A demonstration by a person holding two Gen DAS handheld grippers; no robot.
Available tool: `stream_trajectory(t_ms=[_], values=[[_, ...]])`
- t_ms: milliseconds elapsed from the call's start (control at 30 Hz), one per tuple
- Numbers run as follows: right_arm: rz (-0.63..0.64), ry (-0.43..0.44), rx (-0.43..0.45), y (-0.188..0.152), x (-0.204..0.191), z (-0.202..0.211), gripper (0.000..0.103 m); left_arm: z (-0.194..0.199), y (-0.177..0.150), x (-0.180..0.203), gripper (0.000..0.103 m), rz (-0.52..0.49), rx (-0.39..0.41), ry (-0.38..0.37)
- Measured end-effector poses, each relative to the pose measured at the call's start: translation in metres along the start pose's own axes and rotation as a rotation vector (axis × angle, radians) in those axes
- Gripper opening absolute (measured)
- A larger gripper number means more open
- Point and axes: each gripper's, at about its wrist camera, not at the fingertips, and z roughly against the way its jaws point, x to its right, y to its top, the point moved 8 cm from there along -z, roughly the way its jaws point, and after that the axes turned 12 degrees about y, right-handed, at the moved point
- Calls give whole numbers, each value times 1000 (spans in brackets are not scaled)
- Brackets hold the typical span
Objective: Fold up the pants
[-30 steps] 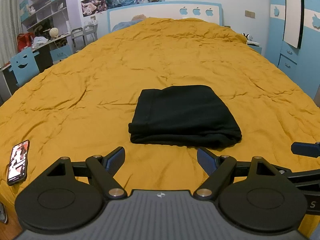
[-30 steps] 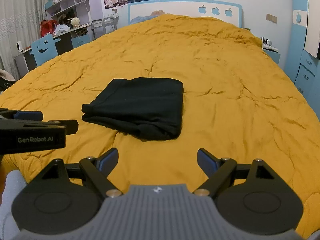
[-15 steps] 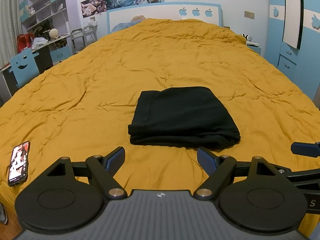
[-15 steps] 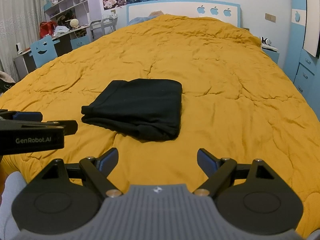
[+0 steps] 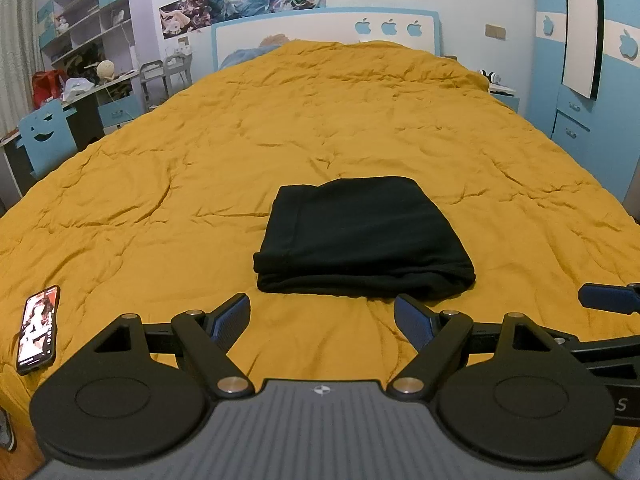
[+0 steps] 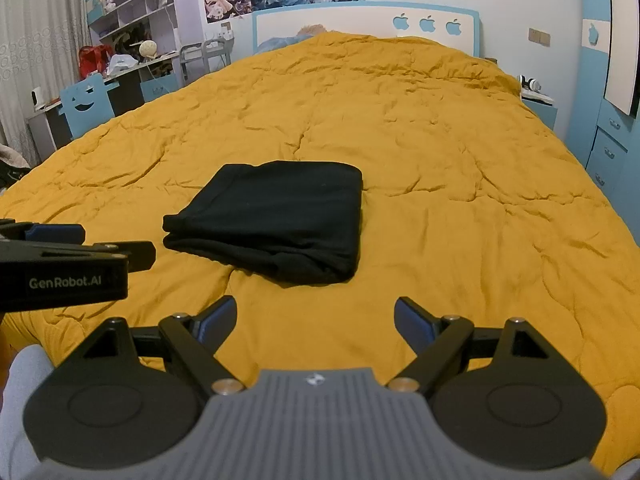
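Little change is seen since the earlier frames: the pants (image 5: 362, 236) are shown slightly lower in the left wrist view, and both tools have stayed back at the near edge of the bed (image 5: 200, 184). The pants are black, of soft matte cloth, folded into a thick, roughly rectangular stack with rounded, layered edges at the near side. They are laid on the middle of the bed, on a mustard-yellow quilted cover marked by many shallow creases. The left hand-held gripper (image 5: 322, 316) is held wide apart, with nothing between its blue-padded black fingers, short of the pants' near edge. The right hand-held gripper (image 6: 314, 318) is likewise spread wide and holds nothing; it is set to the right of the stack and clear of it. A phone (image 5: 38, 328) with a lit screen is laid flat on the cover at the left, well apart from the pants. A white headboard (image 5: 324, 34) with blue apple cut-outs is seen at the far end.
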Motion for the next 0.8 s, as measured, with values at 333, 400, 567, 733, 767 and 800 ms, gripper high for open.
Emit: stream_trajectory(t_ms=[333, 400, 567, 733, 767, 800], values=[[-1, 0, -1, 0, 0, 0, 82, 4, 1, 0, 95, 3, -4, -9], [0, 0, -1, 0, 0, 1, 82, 3, 1, 0, 95, 3, -5, -9], [0, 0, -1, 0, 0, 1, 82, 4, 1, 1, 95, 4, -5, -9], [-1, 0, -1, 0, 0, 1, 82, 4, 1, 1, 95, 4, -6, -9], [-1, 0, 0, 0, 0, 1, 82, 4, 1, 1, 95, 6, -6, -10], [-1, 0, 0, 0, -1, 2, 82, 4, 1, 2, 95, 6, -7, -11]])
